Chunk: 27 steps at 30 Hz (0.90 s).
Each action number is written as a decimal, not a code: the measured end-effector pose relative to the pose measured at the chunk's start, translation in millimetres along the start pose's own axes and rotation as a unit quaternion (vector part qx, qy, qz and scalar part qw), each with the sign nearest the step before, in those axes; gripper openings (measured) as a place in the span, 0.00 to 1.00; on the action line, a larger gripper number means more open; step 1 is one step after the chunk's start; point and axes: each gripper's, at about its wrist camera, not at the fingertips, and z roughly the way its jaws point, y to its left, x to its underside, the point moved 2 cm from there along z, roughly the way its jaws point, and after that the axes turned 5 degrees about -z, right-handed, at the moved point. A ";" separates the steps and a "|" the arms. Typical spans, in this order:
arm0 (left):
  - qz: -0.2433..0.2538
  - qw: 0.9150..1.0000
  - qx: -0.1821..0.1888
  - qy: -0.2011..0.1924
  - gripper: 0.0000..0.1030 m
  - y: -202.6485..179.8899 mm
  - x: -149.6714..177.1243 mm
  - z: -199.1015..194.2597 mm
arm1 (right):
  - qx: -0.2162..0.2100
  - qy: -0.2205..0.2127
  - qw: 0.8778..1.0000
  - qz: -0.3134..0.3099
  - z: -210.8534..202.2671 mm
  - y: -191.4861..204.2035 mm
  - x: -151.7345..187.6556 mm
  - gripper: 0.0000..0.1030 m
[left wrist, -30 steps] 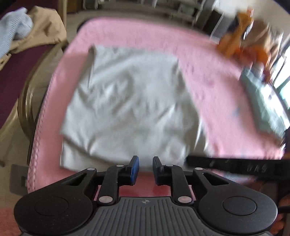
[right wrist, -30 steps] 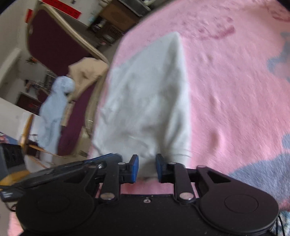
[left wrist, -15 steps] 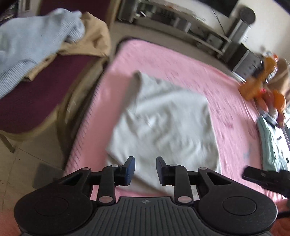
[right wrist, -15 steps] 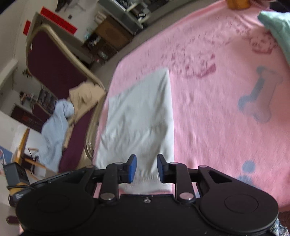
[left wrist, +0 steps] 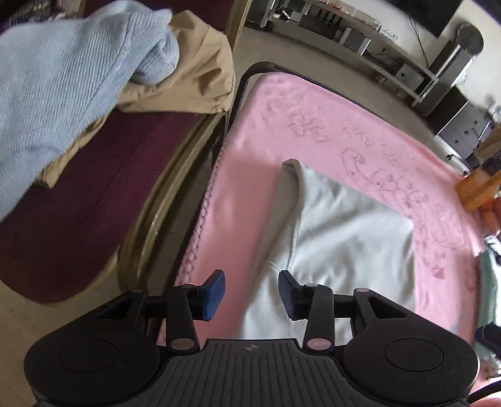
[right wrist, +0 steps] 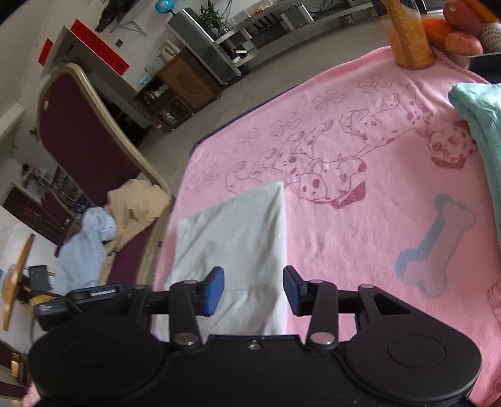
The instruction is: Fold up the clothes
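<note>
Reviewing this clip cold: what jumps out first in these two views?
The pink blanket with its spotted-dog print fills both views, with a folded pale grey garment lying flat on it. Both the left gripper and right gripper hover open above it. Left of the blanket, a maroon chair holds unfolded blue and tan clothes.

A lived-in home room: a pink blanket (right wrist: 360, 219) printed with dalmatians covers the work surface, a maroon chair (left wrist: 81, 200) beside it is heaped with clothes (left wrist: 62, 78), and along the far wall stand shelves (right wrist: 256, 22), a cabinet (right wrist: 181, 84) and potted plants (right wrist: 213, 14).
</note>
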 end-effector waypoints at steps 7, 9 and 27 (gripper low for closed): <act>0.068 0.995 0.069 -0.002 0.21 -38.5 -10.9 13.0 | 0.015 -0.029 0.999 -0.017 43.5 6.3 -19.2 0.27; 0.087 0.992 0.088 -0.002 0.19 -49.5 -14.0 16.6 | -0.002 -0.039 0.999 0.001 55.1 4.5 -27.0 0.27; 0.042 0.994 0.102 0.004 0.10 -57.4 -77.8 111.1 | -0.165 0.038 0.967 0.189 180.8 -61.2 -54.1 0.22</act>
